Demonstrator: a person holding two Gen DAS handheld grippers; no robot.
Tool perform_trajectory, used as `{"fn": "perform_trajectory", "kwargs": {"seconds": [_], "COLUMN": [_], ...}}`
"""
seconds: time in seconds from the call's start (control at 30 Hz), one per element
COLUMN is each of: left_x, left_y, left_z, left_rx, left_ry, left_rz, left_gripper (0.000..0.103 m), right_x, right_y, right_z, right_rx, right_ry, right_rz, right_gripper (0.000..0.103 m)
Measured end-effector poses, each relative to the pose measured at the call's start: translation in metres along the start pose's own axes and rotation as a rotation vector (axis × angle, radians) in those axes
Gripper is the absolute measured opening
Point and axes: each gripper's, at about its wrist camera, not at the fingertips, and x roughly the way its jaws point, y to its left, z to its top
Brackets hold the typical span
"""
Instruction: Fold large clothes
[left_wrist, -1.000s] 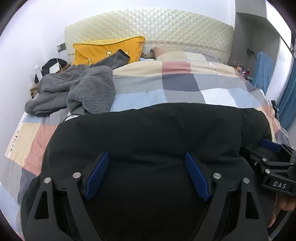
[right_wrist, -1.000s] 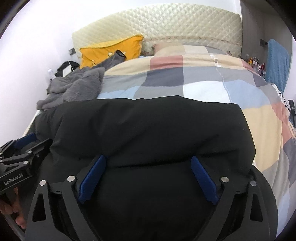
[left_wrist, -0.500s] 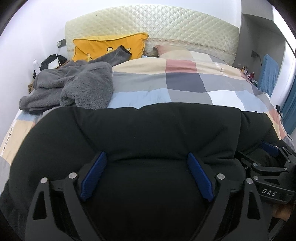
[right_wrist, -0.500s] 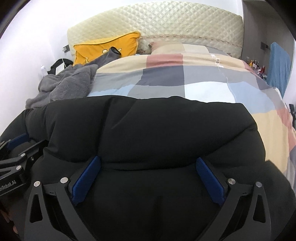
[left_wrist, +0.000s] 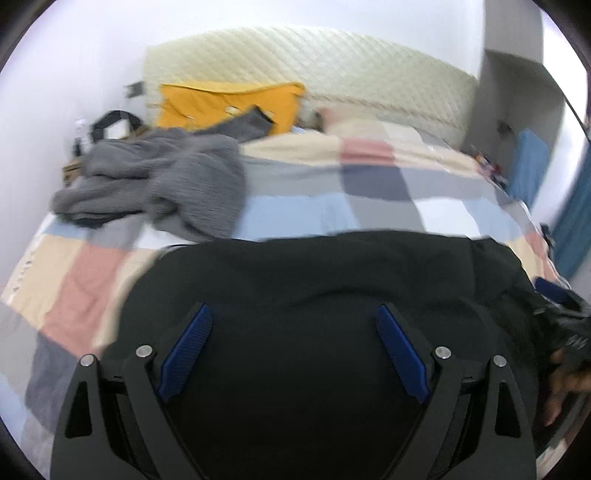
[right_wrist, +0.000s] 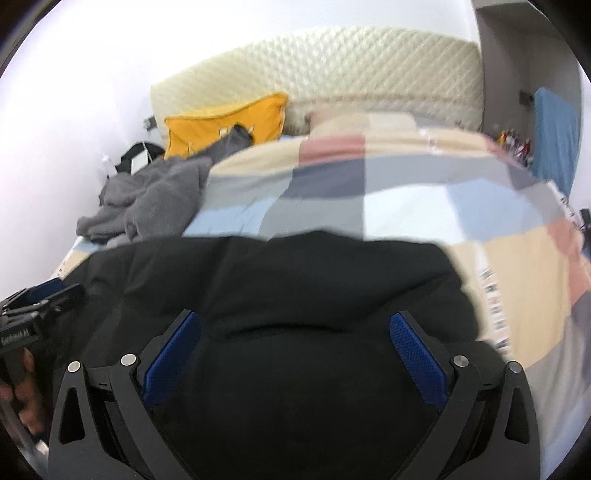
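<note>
Left gripper (left_wrist: 293, 321): jaws spread wide, blue pads (left_wrist: 186, 345) well apart, pointing forward. Right gripper (right_wrist: 295, 328): same, jaws wide, pads (right_wrist: 419, 362) apart. Side by side, each visible at the edge of the other's view; both blurred.

Both wrist views are bright, evenly lit and smeared by motion blur. The white wall (left_wrist: 74, 74) blows out toward the upper left of each frame. Fisheye distortion bends the headboard (right_wrist: 332, 62), with dark vignette corners. The black garment (left_wrist: 314, 295) shows almost no detail.
</note>
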Motion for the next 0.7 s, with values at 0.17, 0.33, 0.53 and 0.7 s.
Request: {"fn": "perform_trajectory", "kwargs": {"seconds": [0.17,0.33,0.53,0.7], "left_x": [0.008,0.028,0.029,0.007], "left_y": [0.035,0.036,0.034,0.047], "left_z": [-0.007,-0.027,-0.036,-0.041], "left_rx": [-0.007,-0.012,-0.012,-0.040], "left_ry": [0.031,0.047,0.031,0.049], "left_rz": [0.053,0.046,0.048,0.018], "left_gripper": [0.091,0.095,0.097,0.097], "right_x": [0.002,0.035,0.040,0.011], "right_y": [-0.029,-0.042,-0.044,-0.051], "right_z": [-0.003,-0.024,-0.030,-0.028], "right_rx": [-0.008,0.042,0.061,0.105], "right_ry": [0.054,0.117,0.080,0.102], "right_rz": [-0.049,-0.038,-0.019,-0.035], "right_gripper": [0.101,0.101,0.101,0.101]}}
